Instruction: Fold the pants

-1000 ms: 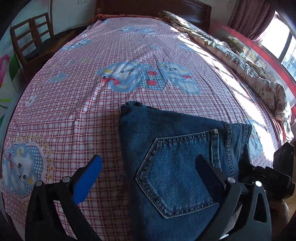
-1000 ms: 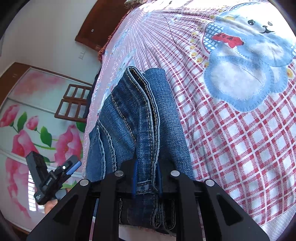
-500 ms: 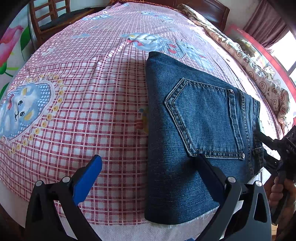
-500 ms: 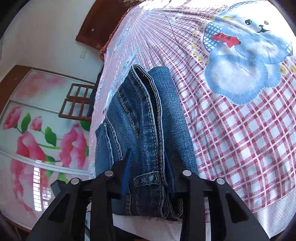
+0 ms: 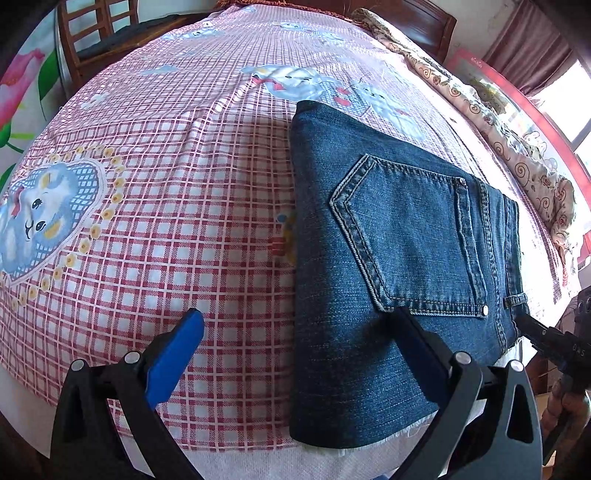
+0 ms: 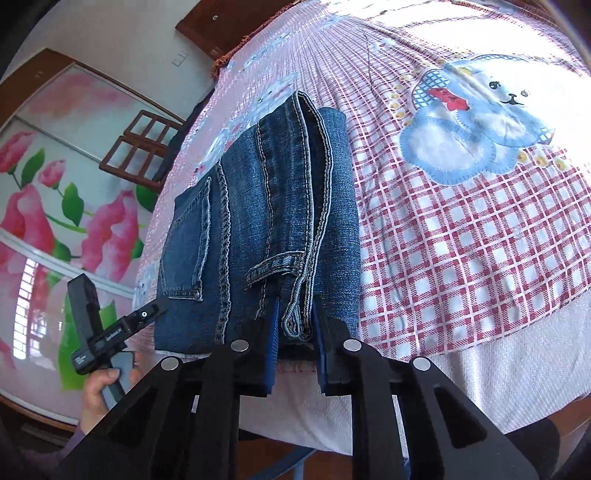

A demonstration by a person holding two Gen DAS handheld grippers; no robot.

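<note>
The blue jeans lie folded into a compact stack near the bed's front edge, back pocket up; they also show in the right wrist view. My left gripper is open and empty, its right finger over the stack's near corner, its left finger over the sheet. My right gripper is partly open around the waistband edge at the stack's near end; the pads stand a little apart from the denim. It shows in the left wrist view at the stack's right edge.
The bed has a pink checked sheet with bear prints. A rolled floral quilt lies along the far right side. A wooden chair stands at the far left. A floral wardrobe door is beyond the bed.
My right gripper's jaws have widened from being clamped on the waistband and it has drawn back. My left gripper has pulled back toward the bed edge, staying open. The jeans now lie flat.
</note>
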